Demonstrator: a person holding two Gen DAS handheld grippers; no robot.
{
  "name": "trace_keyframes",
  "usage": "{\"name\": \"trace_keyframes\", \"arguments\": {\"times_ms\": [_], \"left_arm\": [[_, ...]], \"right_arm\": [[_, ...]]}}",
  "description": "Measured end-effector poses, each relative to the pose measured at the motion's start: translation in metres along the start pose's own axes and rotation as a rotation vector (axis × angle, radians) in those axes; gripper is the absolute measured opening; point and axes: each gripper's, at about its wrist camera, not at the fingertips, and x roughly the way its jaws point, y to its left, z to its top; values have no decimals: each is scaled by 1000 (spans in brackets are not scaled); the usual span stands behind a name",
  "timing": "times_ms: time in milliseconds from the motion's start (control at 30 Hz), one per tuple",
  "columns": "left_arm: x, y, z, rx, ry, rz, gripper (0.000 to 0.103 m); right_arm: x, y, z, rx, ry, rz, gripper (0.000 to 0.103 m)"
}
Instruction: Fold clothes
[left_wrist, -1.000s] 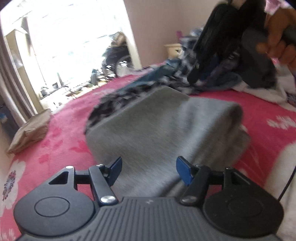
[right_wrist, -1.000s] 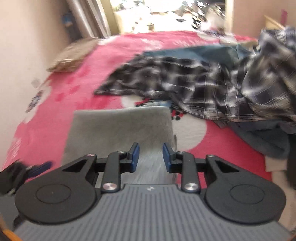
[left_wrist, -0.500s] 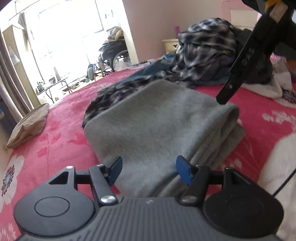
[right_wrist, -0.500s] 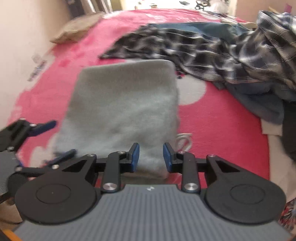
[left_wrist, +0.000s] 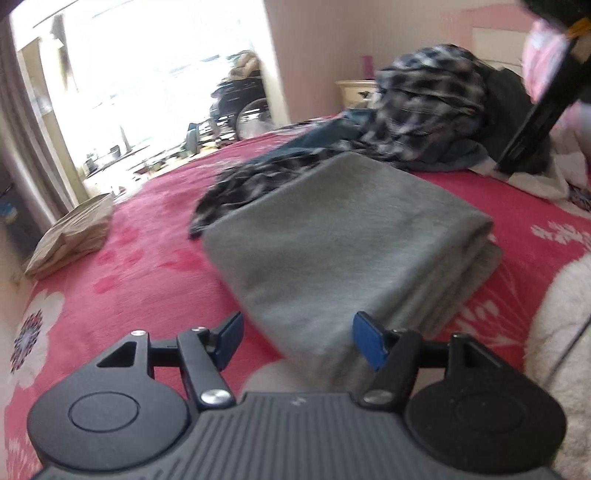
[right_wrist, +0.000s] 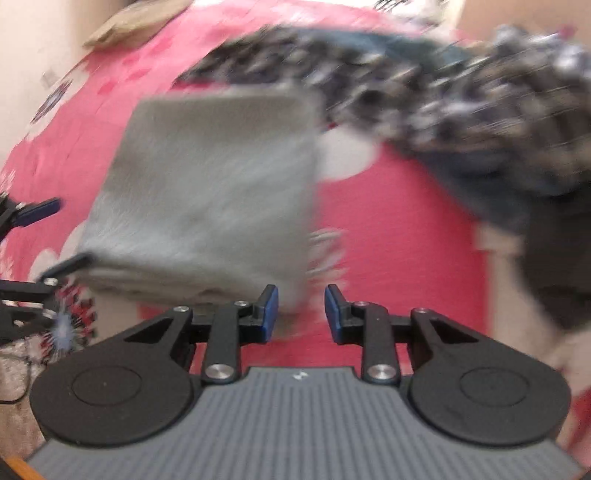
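Drawing back, the right gripper (right_wrist: 301, 314) and left gripper (left_wrist: 297, 345) hover open-fingered and empty over a folded grey garment (left_wrist: 343, 243) on the pink bedspread (left_wrist: 147, 236); the blurred plaid shirt (right_wrist: 424, 96) probably awaits folding.

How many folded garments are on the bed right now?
1: the folded grey garment lying flat on the pink bedspread, by the left gripper. The clothes pile behind may hide others.
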Motion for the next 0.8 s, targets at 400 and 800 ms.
{"name": "trace_keyframes", "arguments": {"times_ms": [400, 800], "left_arm": [[27, -5, 53, -56, 93, 40, 68], [82, -14, 60, -134, 350, 39, 74]], "right_arm": [[-34, -29, 26, 56, -110, 131, 27], [43, 17, 51, 42, -23, 223, 27]]}}
